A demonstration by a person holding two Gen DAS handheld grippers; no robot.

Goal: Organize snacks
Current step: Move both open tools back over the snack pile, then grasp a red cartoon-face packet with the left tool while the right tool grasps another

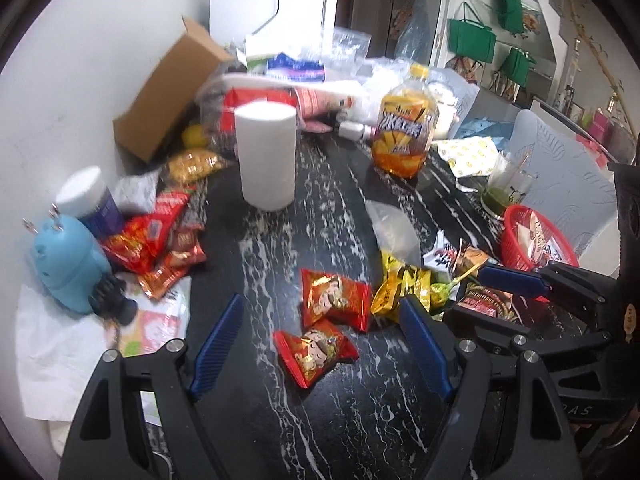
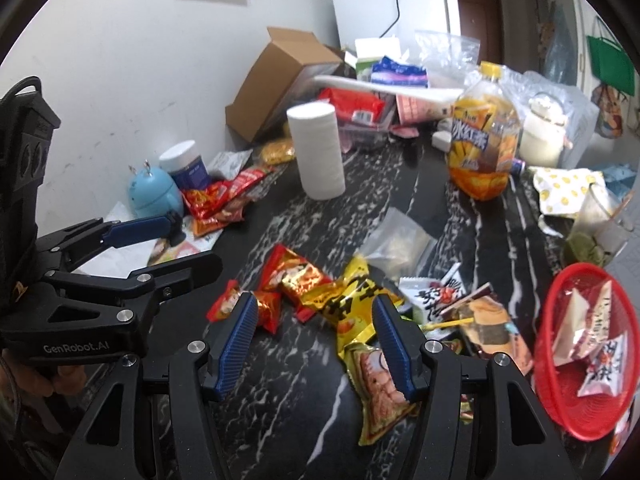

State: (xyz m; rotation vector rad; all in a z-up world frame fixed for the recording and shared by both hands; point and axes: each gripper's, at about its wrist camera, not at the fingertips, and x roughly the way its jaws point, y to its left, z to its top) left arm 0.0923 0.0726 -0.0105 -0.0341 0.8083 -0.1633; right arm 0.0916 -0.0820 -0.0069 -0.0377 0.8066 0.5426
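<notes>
Both grippers hang over the black white-veined marble counter (image 1: 304, 208), angled down at the scattered snacks. The left gripper (image 1: 320, 340) has its blue ribbed jaws spread apart with nothing between them; just ahead of it lie 2 red foil snack packets (image 1: 334, 300), one overlapping the other, flat on the counter. The right gripper (image 2: 316, 344) is parted too, gripping nothing, poised above a crinkled yellow foil snack packet (image 2: 352, 308) and a longer yellow biscuit packet (image 2: 378, 392) that runs under its right jaw; whether that jaw touches the packet I cannot tell.

Taking the tall white paper roll (image 1: 267, 156) as the marker: it stands upright toward the back of the counter. Left of it a heap of red snack bags (image 1: 156, 240) lies against the wall beside a pale blue round gadget (image 1: 66, 264). Right of it stands an orange drink bottle with a yellow cap (image 1: 404, 128). Further right, at the counter's edge, sits a red plastic mesh basket (image 2: 560, 412) already holding several white snack packets (image 2: 592, 332).
</notes>
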